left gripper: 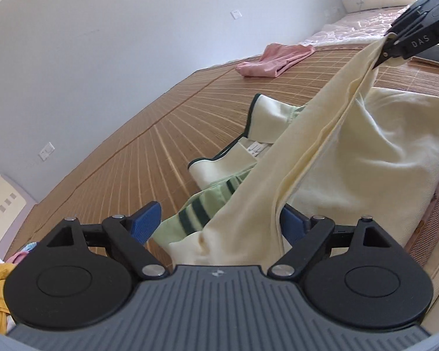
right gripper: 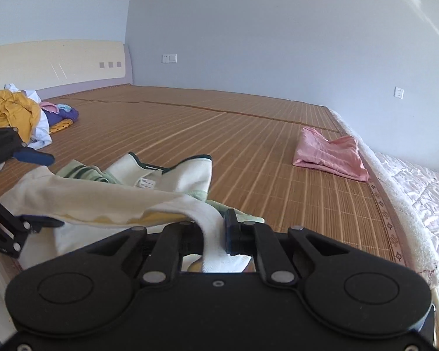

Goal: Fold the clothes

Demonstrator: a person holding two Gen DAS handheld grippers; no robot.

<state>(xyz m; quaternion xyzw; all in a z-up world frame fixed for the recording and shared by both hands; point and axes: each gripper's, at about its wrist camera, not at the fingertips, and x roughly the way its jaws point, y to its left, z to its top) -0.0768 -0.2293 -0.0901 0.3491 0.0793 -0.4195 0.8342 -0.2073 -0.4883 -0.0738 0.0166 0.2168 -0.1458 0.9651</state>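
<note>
pinching cream shirt (right gripper: pixel 108 204) hem: right gripper (right gripper: pixel 216 231) clamped | left gripper (left gripper: pixel 219 225) spread wide, cloth draped between, ungripped

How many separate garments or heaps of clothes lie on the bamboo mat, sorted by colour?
Cream shirt with green trim, partly lifted: 1
Pink folded garment: 1
Mixed heap, yellow, white and purple: 1; its pieces cannot be counted
Total: 3
</note>
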